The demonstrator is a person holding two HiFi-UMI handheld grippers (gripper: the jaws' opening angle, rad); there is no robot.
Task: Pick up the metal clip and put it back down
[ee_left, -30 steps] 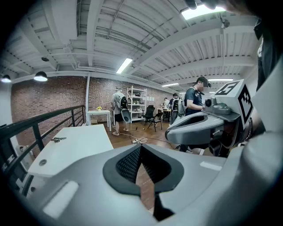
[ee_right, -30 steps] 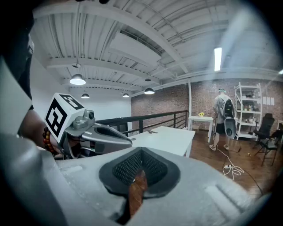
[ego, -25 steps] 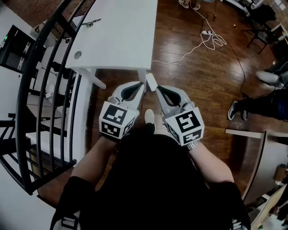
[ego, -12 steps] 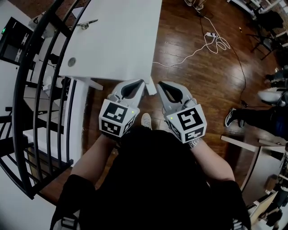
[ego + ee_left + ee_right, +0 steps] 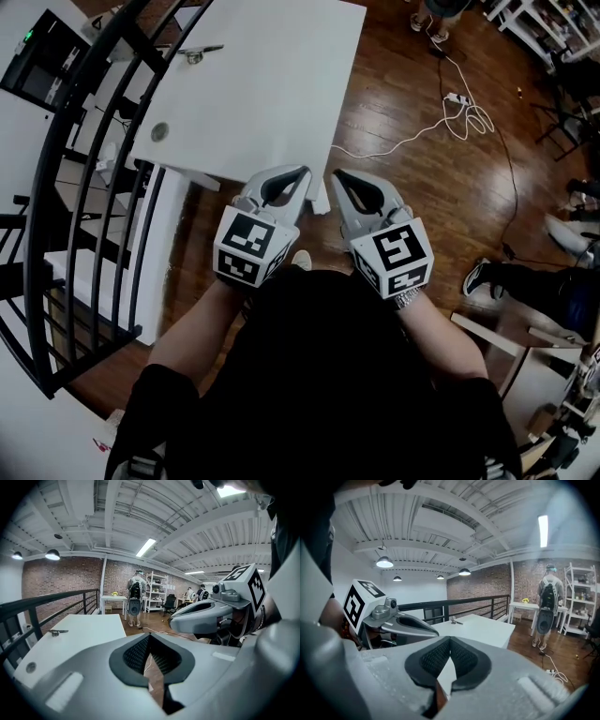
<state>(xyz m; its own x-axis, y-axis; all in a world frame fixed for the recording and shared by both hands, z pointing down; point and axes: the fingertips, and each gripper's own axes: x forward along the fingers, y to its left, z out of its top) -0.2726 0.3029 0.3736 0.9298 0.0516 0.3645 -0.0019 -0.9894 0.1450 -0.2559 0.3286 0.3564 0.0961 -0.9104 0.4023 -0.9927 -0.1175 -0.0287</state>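
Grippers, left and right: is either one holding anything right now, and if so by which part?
Nothing is held. The left gripper and the right gripper are both shut and empty; the metal clip lies untouched on the white table.

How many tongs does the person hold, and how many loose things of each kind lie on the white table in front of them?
Tongs: 2 (left tongs, right tongs)
Metal clip: 1
Total: 3
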